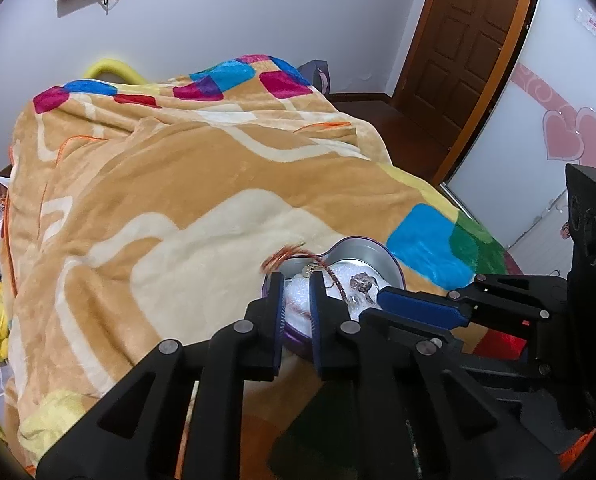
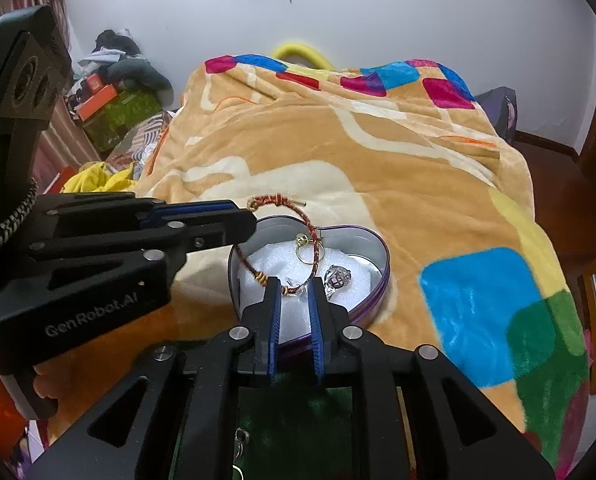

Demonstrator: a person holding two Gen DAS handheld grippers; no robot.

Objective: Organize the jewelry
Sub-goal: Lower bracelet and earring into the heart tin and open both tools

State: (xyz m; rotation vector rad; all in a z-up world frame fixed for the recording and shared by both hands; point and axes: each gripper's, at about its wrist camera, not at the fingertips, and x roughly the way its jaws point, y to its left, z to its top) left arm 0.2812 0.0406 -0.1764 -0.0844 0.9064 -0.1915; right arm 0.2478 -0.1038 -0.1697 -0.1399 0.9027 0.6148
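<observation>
A heart-shaped purple tin (image 2: 378, 248) with white foam sits on the blanket; it also shows in the left wrist view (image 1: 378, 252). A red-and-gold braided bracelet (image 2: 316, 250) hangs over its rim, partly inside, partly on the blanket (image 1: 286, 258). A gold ring (image 2: 304, 250) and a silver ring (image 2: 338, 276) lie on the foam. My left gripper (image 1: 296, 280) is open over the tin's near rim, seen from the side in the right wrist view (image 2: 246, 220). My right gripper (image 2: 296, 284) is open over the foam beside the bracelet.
The tin rests on an orange plush blanket (image 2: 398, 168) with coloured squares covering a bed. A dark green pad (image 2: 298, 420) with small jewelry lies below my right gripper. Cluttered boxes (image 2: 110, 108) stand far left. A wooden door (image 1: 470, 36) is at the right.
</observation>
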